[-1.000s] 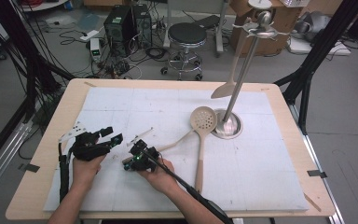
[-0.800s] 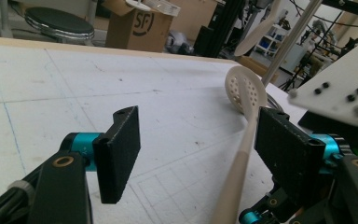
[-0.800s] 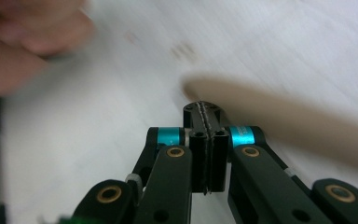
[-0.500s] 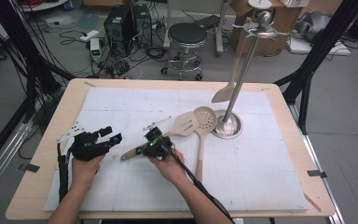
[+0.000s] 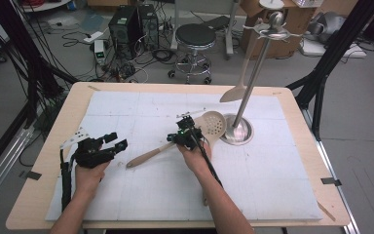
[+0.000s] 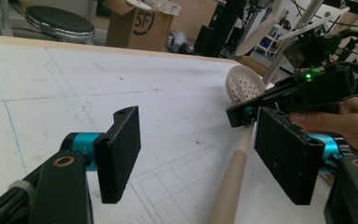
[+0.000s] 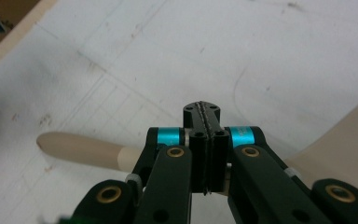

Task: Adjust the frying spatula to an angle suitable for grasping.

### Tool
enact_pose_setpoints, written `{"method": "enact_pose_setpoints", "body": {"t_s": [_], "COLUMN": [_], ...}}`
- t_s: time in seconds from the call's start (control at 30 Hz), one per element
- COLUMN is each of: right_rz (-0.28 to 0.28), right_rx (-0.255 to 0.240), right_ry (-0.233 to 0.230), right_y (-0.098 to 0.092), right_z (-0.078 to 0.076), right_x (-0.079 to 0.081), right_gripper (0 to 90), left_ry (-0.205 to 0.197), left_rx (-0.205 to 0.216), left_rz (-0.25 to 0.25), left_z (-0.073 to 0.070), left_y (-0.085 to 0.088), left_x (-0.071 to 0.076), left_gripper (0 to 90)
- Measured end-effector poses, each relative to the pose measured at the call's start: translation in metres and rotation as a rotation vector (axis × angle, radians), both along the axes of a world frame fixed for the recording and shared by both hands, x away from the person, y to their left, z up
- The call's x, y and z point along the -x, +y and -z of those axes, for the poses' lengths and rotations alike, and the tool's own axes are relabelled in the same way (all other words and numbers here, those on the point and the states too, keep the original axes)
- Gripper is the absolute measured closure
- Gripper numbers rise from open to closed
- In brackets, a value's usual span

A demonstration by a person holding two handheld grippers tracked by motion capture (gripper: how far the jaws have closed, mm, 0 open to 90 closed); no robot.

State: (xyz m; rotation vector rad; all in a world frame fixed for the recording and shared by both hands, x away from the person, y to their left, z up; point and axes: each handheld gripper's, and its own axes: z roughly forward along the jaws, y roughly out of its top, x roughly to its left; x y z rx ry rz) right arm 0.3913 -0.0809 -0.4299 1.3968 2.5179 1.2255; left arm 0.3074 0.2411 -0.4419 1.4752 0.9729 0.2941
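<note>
The right gripper (image 5: 187, 138) is clenched on the wooden spatula (image 5: 148, 155) near the tabletop's middle; its handle runs toward the front-left corner, pointing at the nearer, released left gripper (image 5: 118, 143).

Even, diffuse overhead light; shadows soft and faint. Mild glare off white mat (image 5: 126, 105) and stand base (image 5: 237, 132). High view slightly soft. Left gripper view background defocused; right gripper view edges blurred.
</note>
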Motion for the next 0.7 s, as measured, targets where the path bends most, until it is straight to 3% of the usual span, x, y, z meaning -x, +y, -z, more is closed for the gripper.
{"method": "enact_pose_setpoints", "body": {"t_s": [0.2, 0.33, 0.43, 0.57, 0.7], "right_rz": [-0.044, -0.084, -0.128, -0.273, -0.395], "right_rx": [0.063, 0.07, 0.006, -0.1, -0.14], "right_ry": [0.076, 0.073, 0.081, 0.099, 0.175], "right_y": [-0.004, -0.002, 0.001, 0.019, 0.05], "right_z": [-0.007, -0.014, -0.016, -0.011, 0.008], "right_x": [0.014, 0.025, 0.028, 0.035, 0.05], "right_gripper": [90.0, 90.0, 90.0, 90.0, 90.0], "left_ry": [-0.002, -0.002, -0.001, 0.0, -0.002], "left_rx": [0.001, 0.007, 0.005, 0.001, 0.004], "left_rz": [0.0, 0.003, 0.002, 0.0, 0.0], "left_z": [0.0, -0.001, -0.001, 0.0, -0.001], "left_y": [-0.001, -0.001, -0.002, -0.001, -0.001], "left_x": [0.0, 0.0, 0.0, 0.0, 0.0], "left_gripper": [32.1, 32.2, 32.2, 32.2, 32.2]}}
